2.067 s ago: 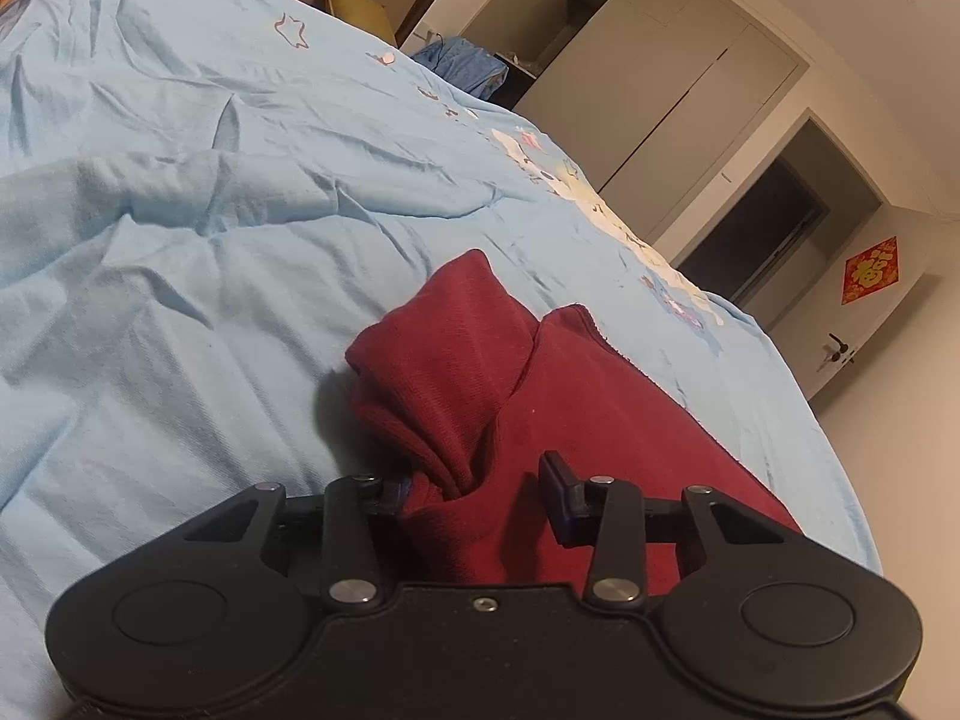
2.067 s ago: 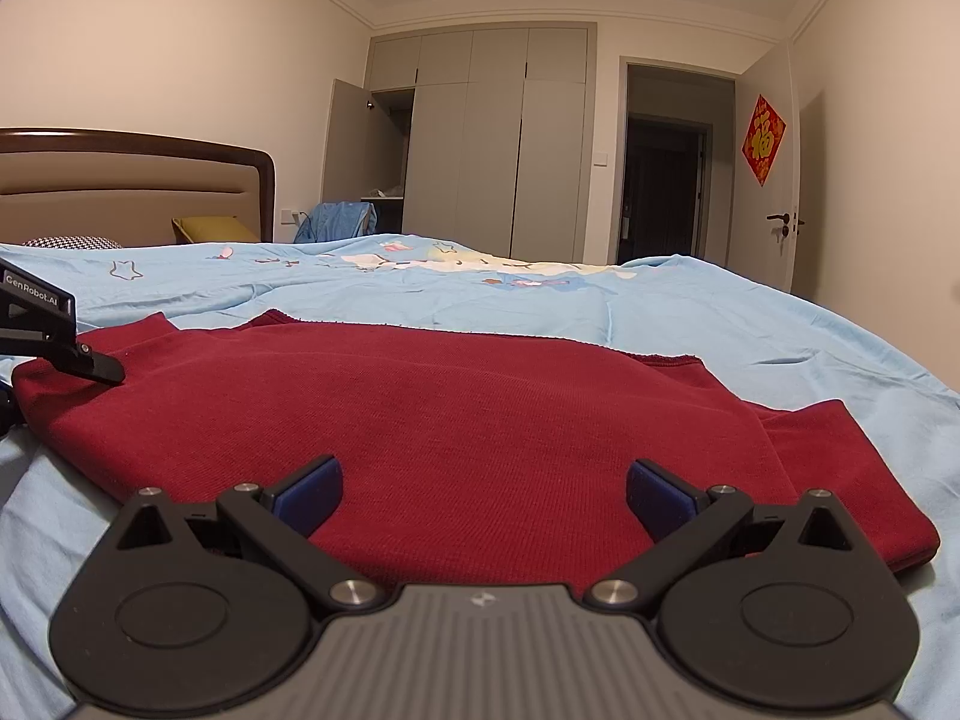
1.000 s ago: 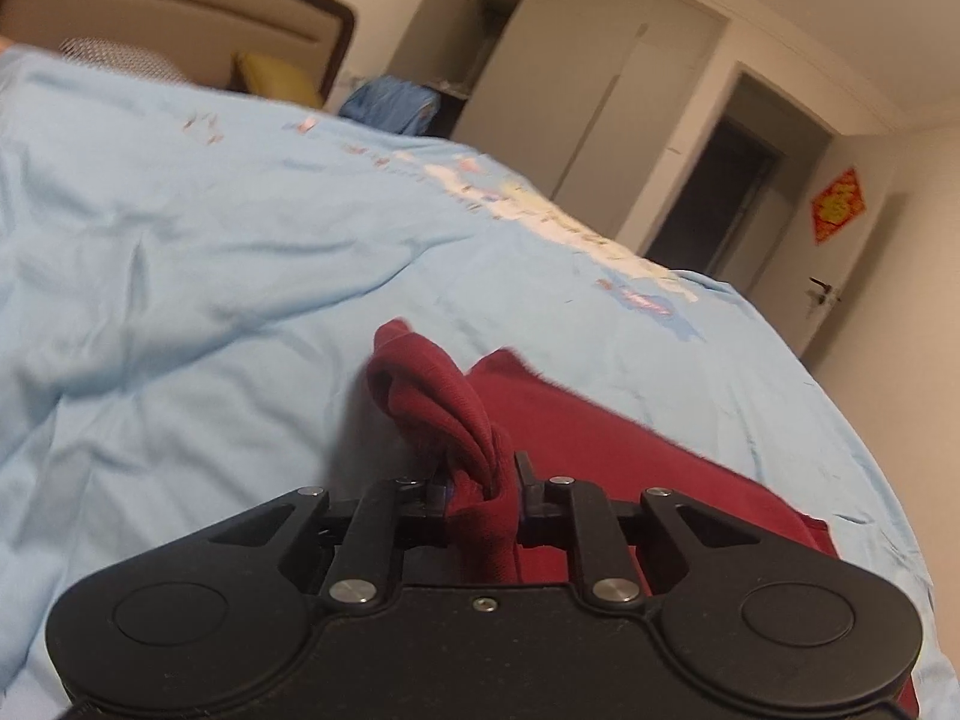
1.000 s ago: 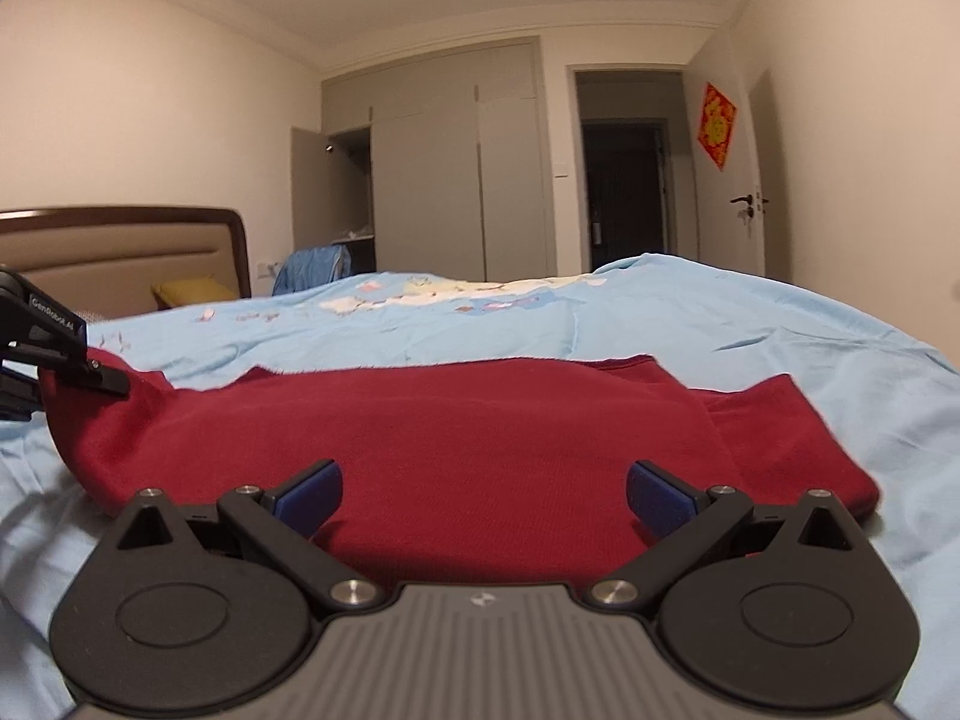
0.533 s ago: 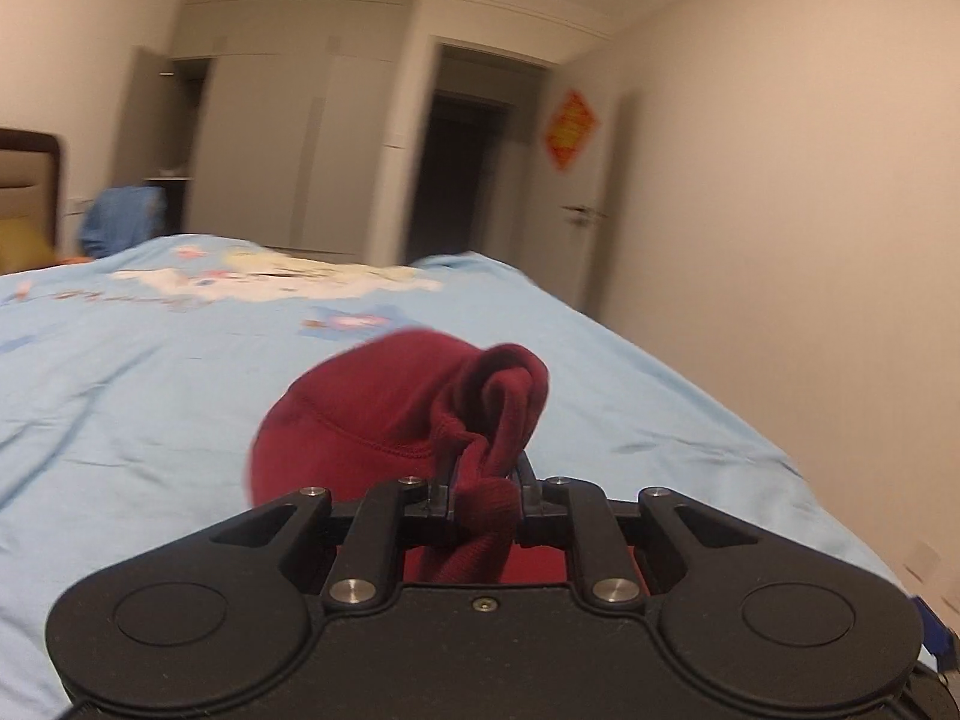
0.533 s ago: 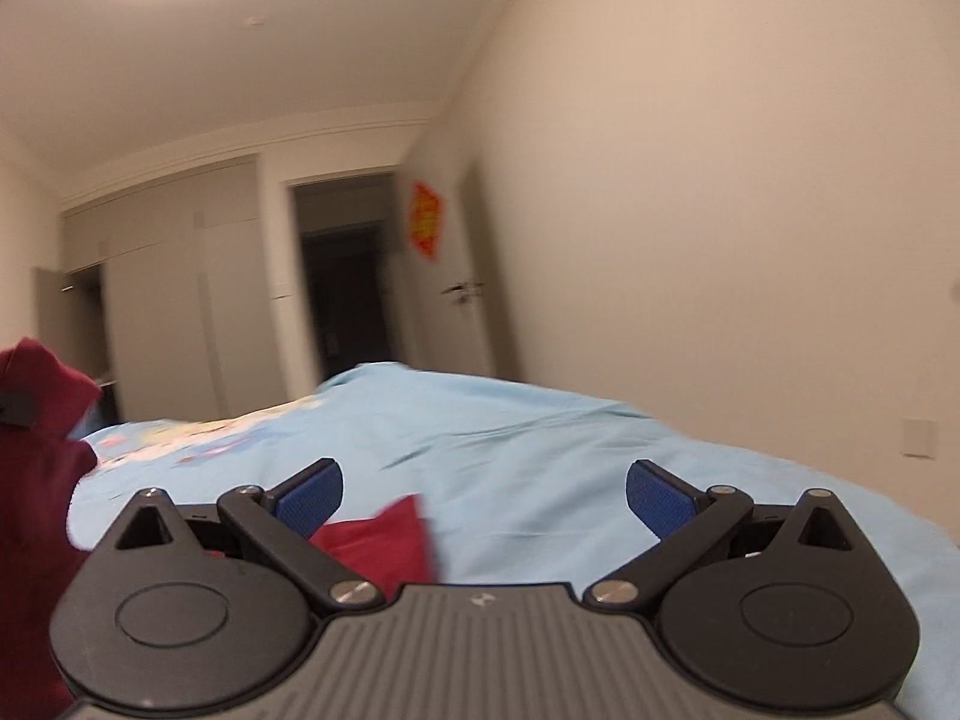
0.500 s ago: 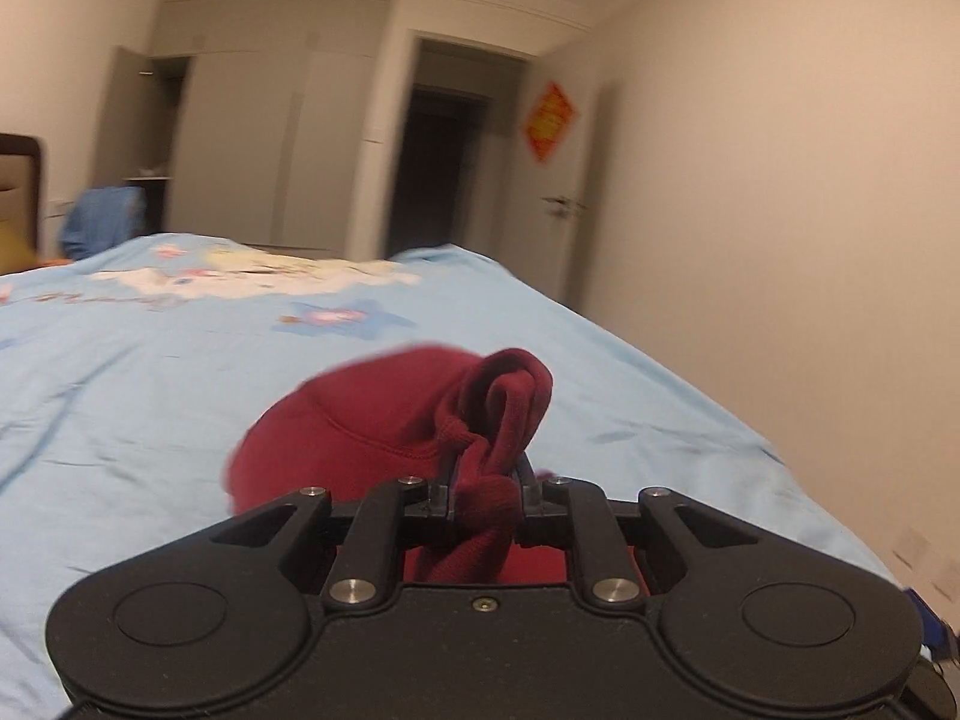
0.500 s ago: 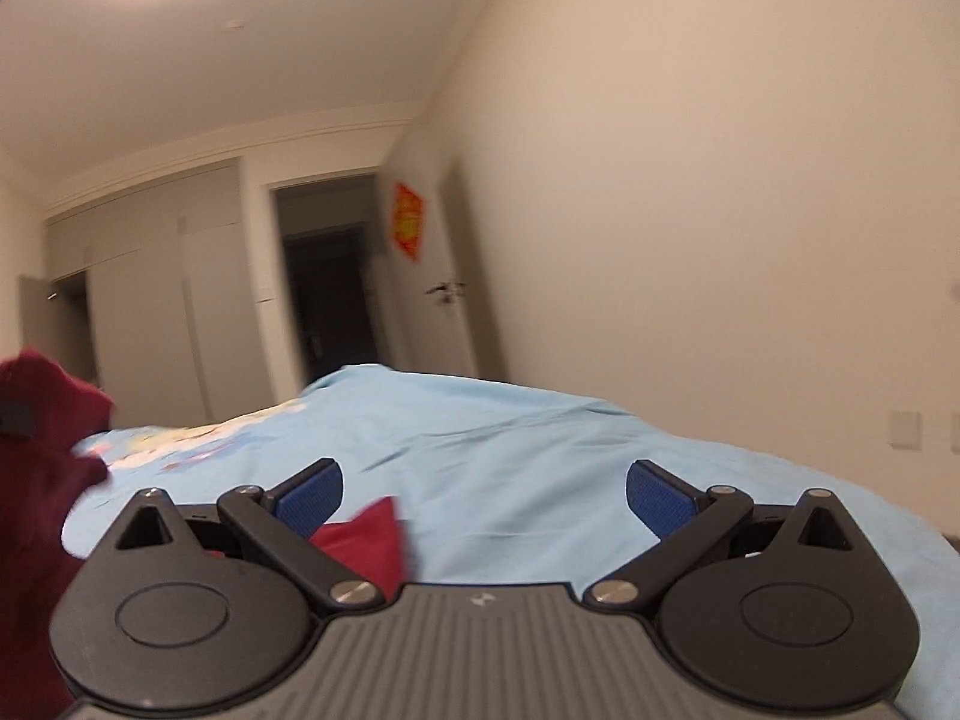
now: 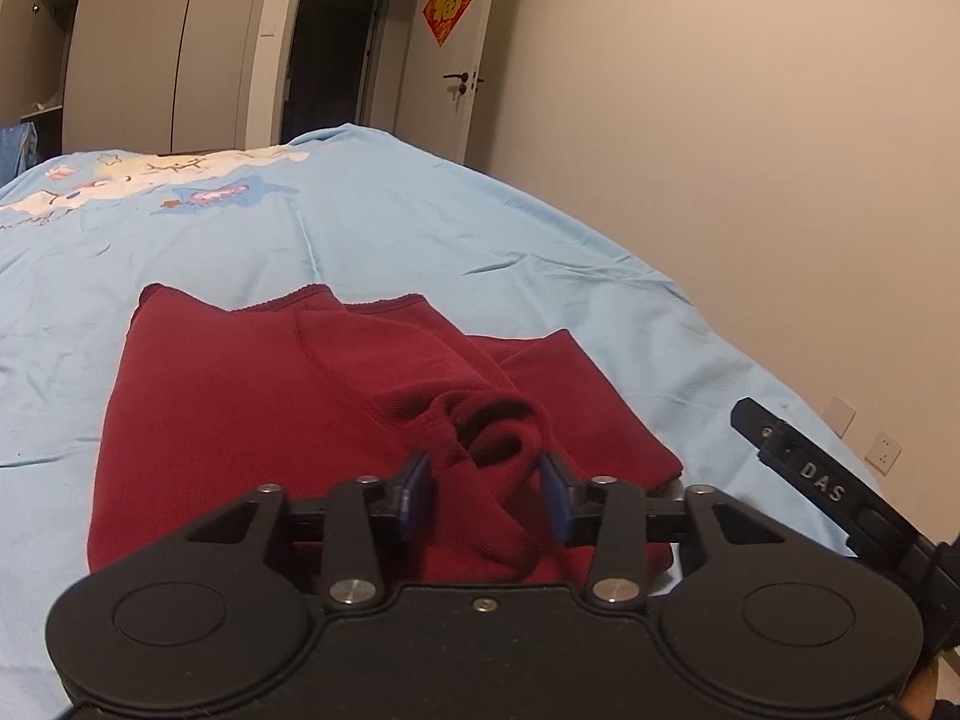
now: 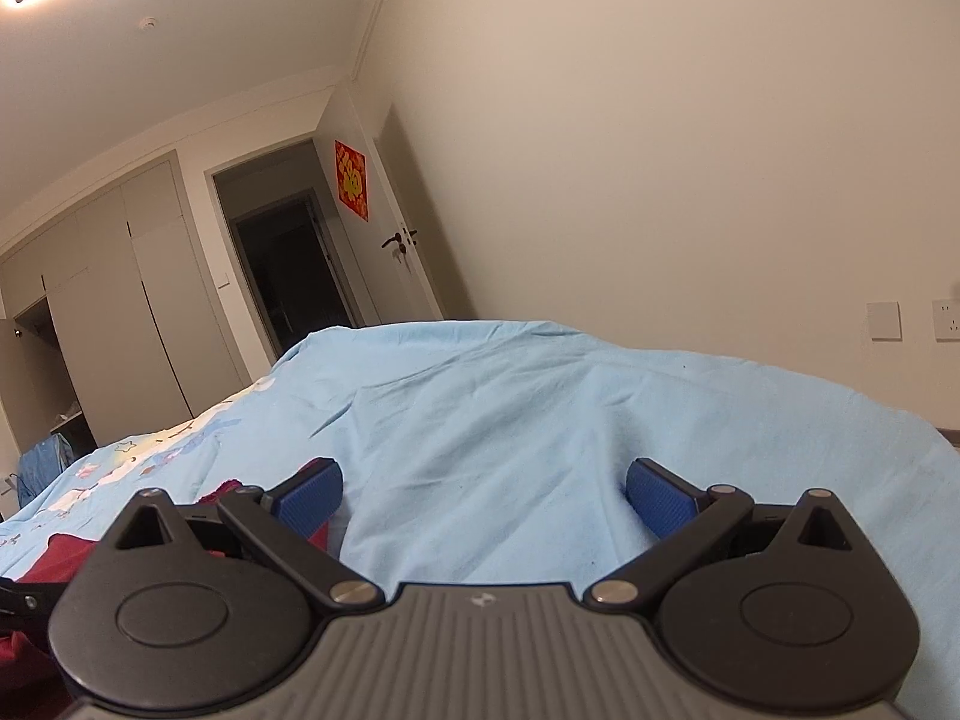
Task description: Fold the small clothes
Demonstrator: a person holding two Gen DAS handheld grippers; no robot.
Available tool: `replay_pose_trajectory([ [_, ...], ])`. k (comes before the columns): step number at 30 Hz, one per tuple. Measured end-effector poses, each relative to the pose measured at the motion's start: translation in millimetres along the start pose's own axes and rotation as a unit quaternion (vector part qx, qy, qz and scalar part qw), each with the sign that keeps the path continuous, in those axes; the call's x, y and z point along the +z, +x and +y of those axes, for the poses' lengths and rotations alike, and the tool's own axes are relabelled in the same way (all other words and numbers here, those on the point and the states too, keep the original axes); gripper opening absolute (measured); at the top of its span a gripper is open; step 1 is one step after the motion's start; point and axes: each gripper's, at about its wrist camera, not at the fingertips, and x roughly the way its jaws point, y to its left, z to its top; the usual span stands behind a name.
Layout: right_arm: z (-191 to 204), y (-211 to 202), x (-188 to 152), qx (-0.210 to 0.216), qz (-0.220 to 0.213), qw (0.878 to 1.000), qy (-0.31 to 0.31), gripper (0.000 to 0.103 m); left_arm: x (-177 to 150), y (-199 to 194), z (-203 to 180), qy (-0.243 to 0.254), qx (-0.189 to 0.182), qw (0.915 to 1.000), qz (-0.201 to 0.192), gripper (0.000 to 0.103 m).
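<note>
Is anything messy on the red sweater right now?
Yes. The red sweater lies mostly flat on the blue bedsheet, but a bunched lump of it sits between the left gripper's parted fingers.

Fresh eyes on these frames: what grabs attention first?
The dark red knit garment, spread on the light blue bedsheet, with a bunched fold between the fingers of the left gripper. Next, the right gripper, open over bare sheet. Then the red paper ornament on the far door.
</note>
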Motion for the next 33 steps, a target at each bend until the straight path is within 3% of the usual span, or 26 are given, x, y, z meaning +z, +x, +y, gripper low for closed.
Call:
replay_pose_trajectory([
  [4,0,6,-1,0.001,0.011,1.000,0.002,0.103,-1,-20,-10,0.024,0.016,0.9992,-0.029,0.080],
  [7,-2,21,2,-0.001,0.025,1.000,0.005,0.103,-6,-36,-15,0.046,0.044,0.9969,-0.047,0.097],
  [12,-3,21,1,-0.001,0.029,1.000,0.005,0.103,-15,-50,-17,0.084,0.081,0.9915,-0.058,0.100],
  [15,-3,18,3,0.007,0.028,1.000,0.007,0.103,-21,-50,-20,0.116,0.106,0.9859,-0.057,0.100],
  [19,2,5,12,0.020,0.056,0.998,0.002,0.103,-31,-46,-27,0.178,0.152,0.9706,-0.056,0.096],
  [21,6,-2,15,0.045,0.061,0.997,-0.004,0.103,-35,-44,-30,0.203,0.157,0.9648,-0.057,0.094],
  [24,15,-1,25,0.117,0.083,0.990,-0.005,0.103,-40,-41,-32,0.221,0.161,0.9602,-0.057,0.087],
  [28,32,13,34,0.225,0.138,0.964,0.007,0.103,-44,-42,-30,0.216,0.160,0.9617,-0.054,0.078],
  [33,60,56,38,0.297,0.244,0.922,0.037,0.103,-44,-44,-22,0.194,0.147,0.9684,-0.053,0.054],
])
